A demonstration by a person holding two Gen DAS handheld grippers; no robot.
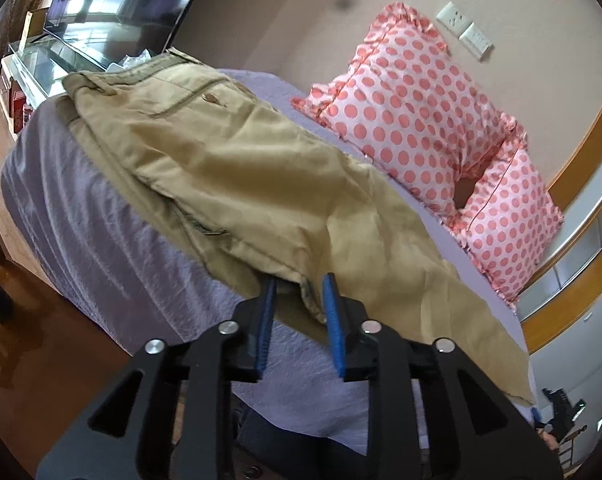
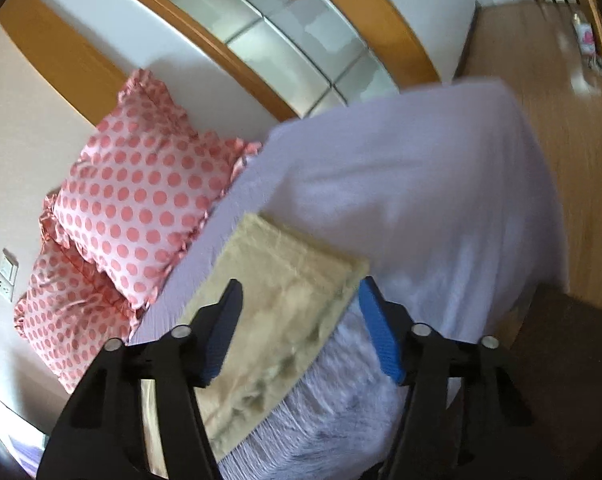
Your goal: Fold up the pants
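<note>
My right camera is blurry, so the pants [image 2: 277, 304] look fuzzy. My fingers [image 2: 225, 332] hide part.

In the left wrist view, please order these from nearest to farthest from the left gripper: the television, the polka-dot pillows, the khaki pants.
1. Khaki pants: their edge lies between the left gripper's fingers.
2. Polka-dot pillows: right, against the wall.
3. Television: far upper left.

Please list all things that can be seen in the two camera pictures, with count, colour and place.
pants: 1, khaki, spread along the bed.
bedspread: 1, lilac, covering the bed.
pillows: 2, pink with coral dots, against the wall.
television: 1, black, beyond the bed.
wall sockets: 2, white, above the pillows.
left gripper: black, blue pads, open around the pants' edge.
right gripper: black, blue pads, open over the leg end.
</note>
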